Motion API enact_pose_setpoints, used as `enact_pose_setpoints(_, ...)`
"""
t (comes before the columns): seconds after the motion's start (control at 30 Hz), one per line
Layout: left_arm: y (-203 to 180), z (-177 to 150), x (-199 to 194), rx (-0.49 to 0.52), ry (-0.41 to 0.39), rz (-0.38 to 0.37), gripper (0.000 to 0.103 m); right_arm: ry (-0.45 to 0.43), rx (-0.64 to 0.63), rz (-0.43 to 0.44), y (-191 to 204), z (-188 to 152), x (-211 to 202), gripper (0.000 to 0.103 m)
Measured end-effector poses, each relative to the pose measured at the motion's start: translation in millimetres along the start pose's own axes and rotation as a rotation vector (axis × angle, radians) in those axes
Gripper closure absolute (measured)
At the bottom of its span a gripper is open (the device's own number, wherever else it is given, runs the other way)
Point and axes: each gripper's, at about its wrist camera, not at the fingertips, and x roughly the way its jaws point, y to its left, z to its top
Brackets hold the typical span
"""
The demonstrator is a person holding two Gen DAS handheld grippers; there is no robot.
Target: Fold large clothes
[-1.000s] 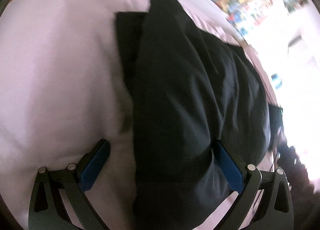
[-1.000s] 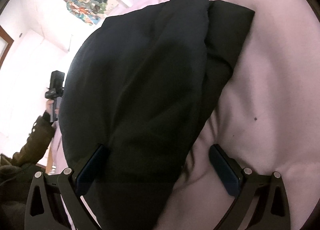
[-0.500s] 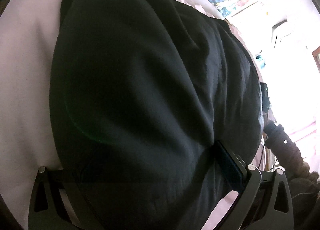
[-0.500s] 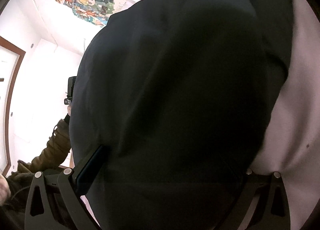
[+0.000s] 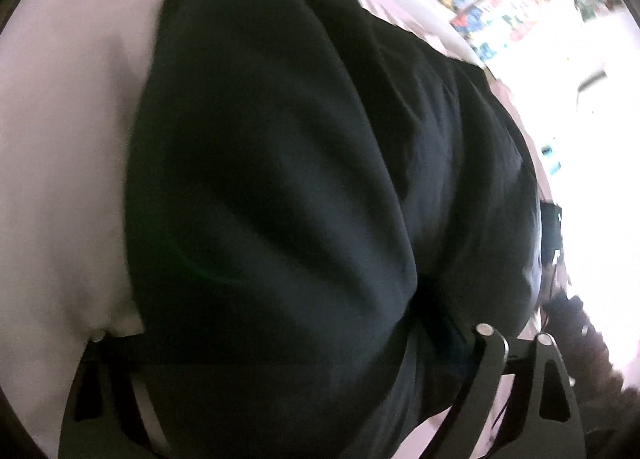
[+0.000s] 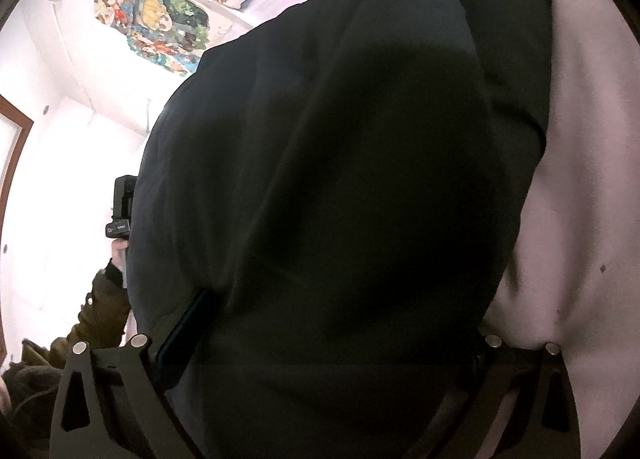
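A bulky black garment (image 5: pixel 280 179) lies bunched on a pale pink bed sheet (image 5: pixel 60 139) and fills most of both views. My left gripper (image 5: pixel 280 311) straddles its near end. Its jaws are closing with the cloth between them. The right pad (image 5: pixel 444 331) sinks into a fold and the left pad is hidden under the fabric. In the right wrist view my right gripper (image 6: pixel 344 311) stands wide around the same garment (image 6: pixel 340 179). Its left pad (image 6: pixel 188 323) lies against the cloth and its right pad is covered.
The pink sheet (image 6: pixel 580 179) runs on beside the garment. Colourful cartoon posters (image 6: pixel 172 19) hang on the white wall behind. A person's brown sleeve (image 6: pixel 100 311) and the other hand-held gripper body (image 6: pixel 120 207) show at the left edge of the right wrist view.
The black garment has come to cover the gap between both pairs of jaws, hiding the outer pads. The left jaws have drawn a little closer together.
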Motion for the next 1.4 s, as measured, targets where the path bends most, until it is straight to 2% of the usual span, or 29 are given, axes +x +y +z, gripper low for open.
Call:
enact_pose_setpoints(0.2, -10, -12, -14, -0.029, -0.100, 0.022, 0.048, -0.034, 0.041, -0.016, 0, -2, 3, 0.011)
enact_pose_setpoints(0.27, -13, -15, -17, -0.037, -0.125, 0.025, 0.055, -0.047, 0.046, -0.016, 0, -4, 2, 0.016)
enact_pose_setpoints(0.37, -15, -19, -21, -0.053, -0.154, 0.024, 0.064, -0.083, 0.036, -0.007, 4, -5, -3, 0.032)
enact_pose_setpoints(0.43, -21, -20, -22, -0.055, -0.172, 0.034, 0.069, -0.109, 0.038, -0.002, 10, -6, -5, 0.046)
enact_pose_setpoints(0.53, -44, -18, -18, -0.038, -0.214, 0.079, 0.077, -0.149, 0.041, 0.004, 16, -10, -13, 0.062)
enact_pose_setpoints(0.63, -65, -22, -21, 0.006, -0.253, 0.135, 0.082, -0.181, 0.027, -0.010, 31, -9, -16, 0.070)
enact_pose_setpoints(0.7, -76, -23, -20, 0.008, -0.254, 0.141, 0.083, -0.196, 0.009, -0.031, 42, -10, -19, 0.073)
enact_pose_setpoints(0.77, -86, -24, -26, -0.005, -0.219, 0.138, 0.084, -0.213, -0.024, -0.063, 57, -11, -24, 0.075)
enact_pose_setpoints(0.87, -113, -23, -40, 0.046, -0.197, 0.151, 0.085, -0.227, -0.063, -0.096, 83, -14, -32, 0.076)
enact_pose_setpoints(1.07, -147, -69, -81, 0.133, -0.207, 0.161, 0.085, -0.268, -0.097, -0.139, 135, -51, -54, 0.077)
enact_pose_setpoints(1.27, -161, -114, -94, 0.140, -0.213, 0.172, 0.085, -0.255, -0.139, -0.248, 199, -97, -52, 0.077)
enact_pose_setpoints(1.4, -159, -134, -98, 0.090, -0.158, 0.195, 0.085, -0.211, -0.136, -0.255, 209, -116, -40, 0.077)
